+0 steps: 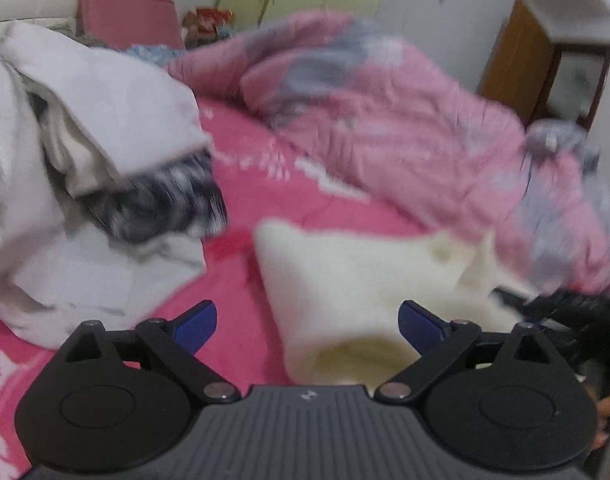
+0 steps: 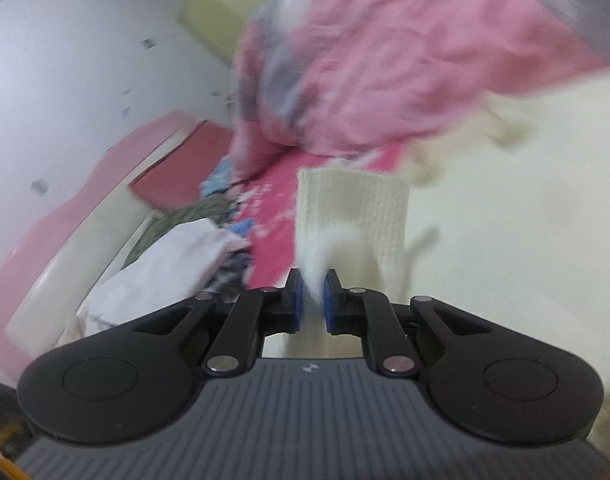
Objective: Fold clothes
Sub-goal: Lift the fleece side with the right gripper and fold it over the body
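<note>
Cream knit sweater lower centre of left view, on pink bed sheet. Right hand-held gripper pinching ribbed sleeve cuff; left hand-held gripper spread wide. We judge knit soft, light, stretchy, droopy: grip hems, cuffs.

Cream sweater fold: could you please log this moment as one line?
right gripper: shut on cream sweater | left gripper: open, over sweater | surface: pink bedsheet
</note>
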`<state>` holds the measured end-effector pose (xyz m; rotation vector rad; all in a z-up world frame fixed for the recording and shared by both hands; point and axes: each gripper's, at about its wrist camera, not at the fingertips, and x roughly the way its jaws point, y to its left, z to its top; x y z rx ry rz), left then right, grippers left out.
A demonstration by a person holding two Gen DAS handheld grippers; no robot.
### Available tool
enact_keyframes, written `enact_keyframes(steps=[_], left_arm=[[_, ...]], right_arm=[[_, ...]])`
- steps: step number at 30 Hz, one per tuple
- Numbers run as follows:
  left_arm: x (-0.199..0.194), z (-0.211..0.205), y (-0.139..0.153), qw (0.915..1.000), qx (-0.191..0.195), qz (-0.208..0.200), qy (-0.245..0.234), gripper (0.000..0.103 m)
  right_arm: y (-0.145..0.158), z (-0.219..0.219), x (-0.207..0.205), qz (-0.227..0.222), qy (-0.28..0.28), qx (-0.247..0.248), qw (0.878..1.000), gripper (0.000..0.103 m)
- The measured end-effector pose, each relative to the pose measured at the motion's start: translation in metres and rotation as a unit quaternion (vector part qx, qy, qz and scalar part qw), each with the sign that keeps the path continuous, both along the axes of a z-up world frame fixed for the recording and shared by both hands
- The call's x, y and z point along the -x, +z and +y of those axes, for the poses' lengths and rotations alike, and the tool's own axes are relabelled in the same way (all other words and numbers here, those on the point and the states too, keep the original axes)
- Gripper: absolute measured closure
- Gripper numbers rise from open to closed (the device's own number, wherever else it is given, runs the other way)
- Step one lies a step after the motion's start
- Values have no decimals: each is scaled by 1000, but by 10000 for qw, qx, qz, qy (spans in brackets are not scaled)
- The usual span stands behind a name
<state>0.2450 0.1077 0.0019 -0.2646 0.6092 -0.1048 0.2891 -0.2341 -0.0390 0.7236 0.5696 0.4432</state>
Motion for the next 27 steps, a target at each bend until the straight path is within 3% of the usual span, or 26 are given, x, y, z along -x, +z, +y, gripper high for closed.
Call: enact_keyframes(steps=[5,9,16,21,23,24,25,27], left_arm=[[-1,-21,-15,9988,-446,81,-180,5],[-2,-35,-24,9963,-798,148,-282,5],[-6,-42,-35,9944,-901,404,-388,5],[-10,-41,-40,9940,-887,511,-386,5],[-11,-41,-41,9937,-913,521,-388,5],[-11,-41,-41,9936,-923,513,-389,5],[-11,-41,-41,9936,-932,504,-390,5],[-11,-41,-41,9936,-947,486,-380,5]], right_arm=[[-15,-23,5,67,-144,-319,9994,92],[-20,-46,5,350,-224,-626,9972,83],[-19,-71,-3,509,-311,-928,9939,60],[-30,-66,-32,1039,-251,-989,9893,59],[-36,-60,-42,1202,-238,-1034,9871,61],[-38,-57,-46,1241,-256,-1059,9863,69],[-38,-54,-49,1235,-253,-1068,9863,91],[-29,-46,-52,1108,-312,-930,9890,96]])
